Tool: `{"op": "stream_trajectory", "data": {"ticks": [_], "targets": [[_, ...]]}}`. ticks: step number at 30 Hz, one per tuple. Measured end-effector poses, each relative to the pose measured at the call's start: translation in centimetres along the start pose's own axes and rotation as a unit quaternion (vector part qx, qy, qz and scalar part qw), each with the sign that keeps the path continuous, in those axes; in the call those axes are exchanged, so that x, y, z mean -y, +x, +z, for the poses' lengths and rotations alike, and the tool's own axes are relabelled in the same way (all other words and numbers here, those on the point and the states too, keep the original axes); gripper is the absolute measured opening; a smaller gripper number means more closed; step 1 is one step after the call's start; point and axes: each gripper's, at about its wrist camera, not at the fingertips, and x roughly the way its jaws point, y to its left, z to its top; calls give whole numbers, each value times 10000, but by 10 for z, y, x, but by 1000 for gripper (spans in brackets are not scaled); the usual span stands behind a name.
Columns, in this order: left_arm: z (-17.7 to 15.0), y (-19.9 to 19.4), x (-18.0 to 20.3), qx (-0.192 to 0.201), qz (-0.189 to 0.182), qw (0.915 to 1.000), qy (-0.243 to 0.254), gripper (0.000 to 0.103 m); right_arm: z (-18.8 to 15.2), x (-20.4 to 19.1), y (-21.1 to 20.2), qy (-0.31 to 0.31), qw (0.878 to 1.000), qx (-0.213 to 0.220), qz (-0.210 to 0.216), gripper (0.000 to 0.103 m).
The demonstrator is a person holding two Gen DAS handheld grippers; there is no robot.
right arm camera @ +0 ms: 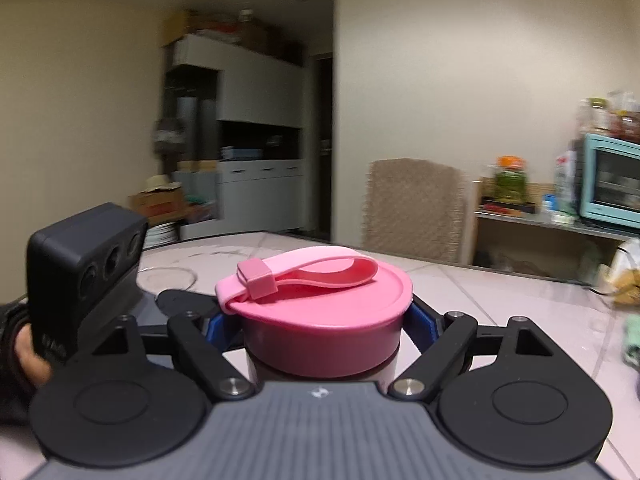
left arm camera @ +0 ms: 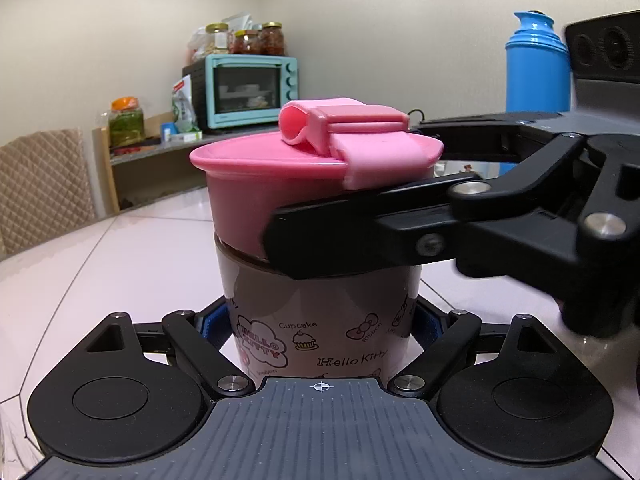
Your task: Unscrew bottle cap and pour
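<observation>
The bottle (left arm camera: 320,320) stands upright on the table (left arm camera: 120,248) at frame centre, its long axis vertical. The left gripper (left arm camera: 320,326) is closed around its brown body low down; the right gripper (right arm camera: 324,320) clamps the pink cap (right arm camera: 324,312) above (entering the left view from the right edge). Printed on the body: "Hello Kitty", "Cupcake", "Ribbon".

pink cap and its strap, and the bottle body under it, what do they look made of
Pink cap: likely hard plastic, smooth with a soft sheen. Strap: looks like flexible silicone or rubber, matte, bent into a loop. Bottle body: glossy brown with printed cartoons; plastic or coated metal, cannot tell which.
</observation>
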Motion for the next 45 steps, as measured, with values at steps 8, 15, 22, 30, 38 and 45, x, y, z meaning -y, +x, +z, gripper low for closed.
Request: {"op": "stream_trajectory", "data": {"ticks": [8,15,22,30,38,45], "targets": [[-1,0,-4,-4,8,10000,1,90,5,59,7,-431,9851,-51,1667,85],[-1,2,-5,1,0,10000,3,90,7,46,-4,-416,9900,-56,1346,89],[-1,2,-6,9,-3,10000,0,91,2,3,-24,-30,9999,-25,120,96],[-2,1,-4,11,-6,10000,-2,91,-7,-25,-19,314,9964,123,-780,96],[-2,1,-5,10,-5,10000,-1,91,-11,-34,-8,479,9912,136,-1225,95],[-2,2,-5,8,-3,10000,1,91,-10,-35,-4,660,9870,165,-1457,89]]}}
